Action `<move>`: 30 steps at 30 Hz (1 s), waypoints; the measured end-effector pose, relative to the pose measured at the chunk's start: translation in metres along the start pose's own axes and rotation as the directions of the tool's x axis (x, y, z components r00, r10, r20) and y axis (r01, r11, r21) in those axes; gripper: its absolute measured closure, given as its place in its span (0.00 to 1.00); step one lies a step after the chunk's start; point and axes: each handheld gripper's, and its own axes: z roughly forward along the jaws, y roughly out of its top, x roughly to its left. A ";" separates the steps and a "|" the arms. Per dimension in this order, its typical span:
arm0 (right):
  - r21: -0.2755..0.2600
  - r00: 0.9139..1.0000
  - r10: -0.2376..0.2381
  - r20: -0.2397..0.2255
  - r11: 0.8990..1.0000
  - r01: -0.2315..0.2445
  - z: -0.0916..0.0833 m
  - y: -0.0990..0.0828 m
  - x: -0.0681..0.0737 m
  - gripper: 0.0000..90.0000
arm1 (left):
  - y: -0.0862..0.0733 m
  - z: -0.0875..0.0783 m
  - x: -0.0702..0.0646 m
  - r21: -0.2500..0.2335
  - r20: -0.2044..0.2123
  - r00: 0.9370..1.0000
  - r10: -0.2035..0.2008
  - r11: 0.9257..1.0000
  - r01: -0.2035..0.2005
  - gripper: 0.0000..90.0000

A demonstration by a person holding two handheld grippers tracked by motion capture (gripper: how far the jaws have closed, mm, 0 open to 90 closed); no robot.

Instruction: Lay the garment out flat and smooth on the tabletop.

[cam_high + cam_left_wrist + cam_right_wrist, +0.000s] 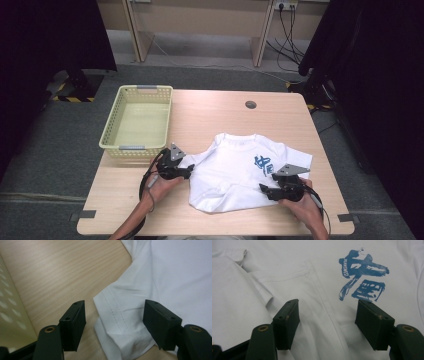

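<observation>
One white cotton T-shirt with a blue brush-stroke print lay crumpled on the near half of the one light wooden table, and one pale yellow perforated plastic basket stood at the table's left edge with nothing in it. Two grippers worked at the shirt: the left gripper had its jaws standing wide apart astride the stitched sleeve hem, the pads not pressing on the cloth. The right gripper held its jaws equally wide over the shirt's front beside the print, gripping nothing.

1 high forward-down view over the table, 2 close gripper views, all sharing the white shirt.
</observation>
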 end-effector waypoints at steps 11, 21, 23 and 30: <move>0.004 1.000 0.001 0.000 1.000 -0.001 -0.003 -0.002 -0.001 0.40 | 0.009 -0.010 0.004 -0.023 0.038 0.997 -0.063 0.998 0.064 0.31; 0.005 1.000 -0.002 -0.003 1.000 0.002 -0.002 -0.002 -0.002 0.40 | 0.022 0.017 0.010 0.065 0.111 0.989 -0.095 0.994 0.088 0.42; 0.006 1.000 -0.003 -0.004 1.000 0.003 -0.002 -0.002 -0.002 0.40 | 0.022 0.019 0.003 0.052 0.100 0.993 -0.056 0.997 0.051 0.43; 0.003 1.000 -0.005 -0.003 1.000 0.005 -0.002 -0.002 -0.002 0.40 | 0.031 0.019 -0.013 -0.017 0.142 0.987 0.076 0.997 -0.075 0.95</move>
